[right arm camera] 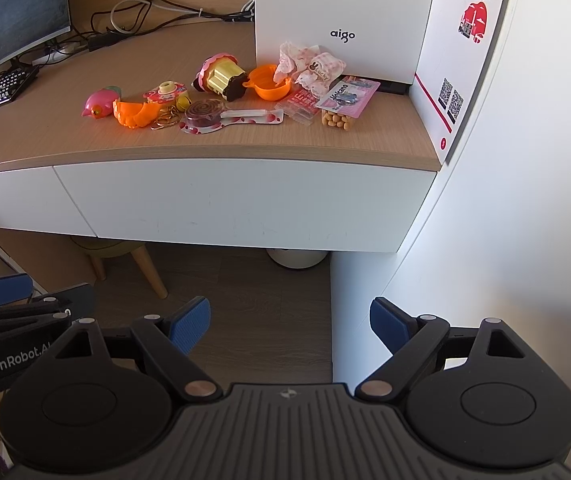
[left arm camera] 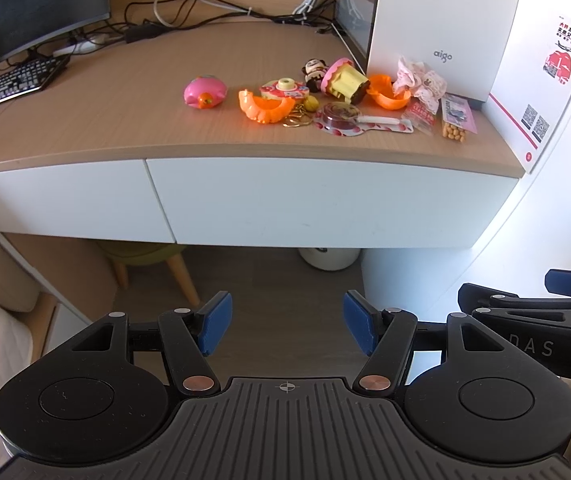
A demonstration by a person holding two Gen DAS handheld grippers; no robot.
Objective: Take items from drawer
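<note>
Two white drawer fronts sit closed under the wooden desk top: a wide right drawer and a narrower left drawer. Small items lie on the desk: a pink toy, an orange half shell, a lollipop, a cupcake toy, an orange cup and a snack pack. My left gripper and right gripper hang open and empty, well back from the desk above the floor.
A white box stands at the desk's back right beside a white wall. A monitor, keyboard and cables fill the left and back. A stool and white bin stand underneath.
</note>
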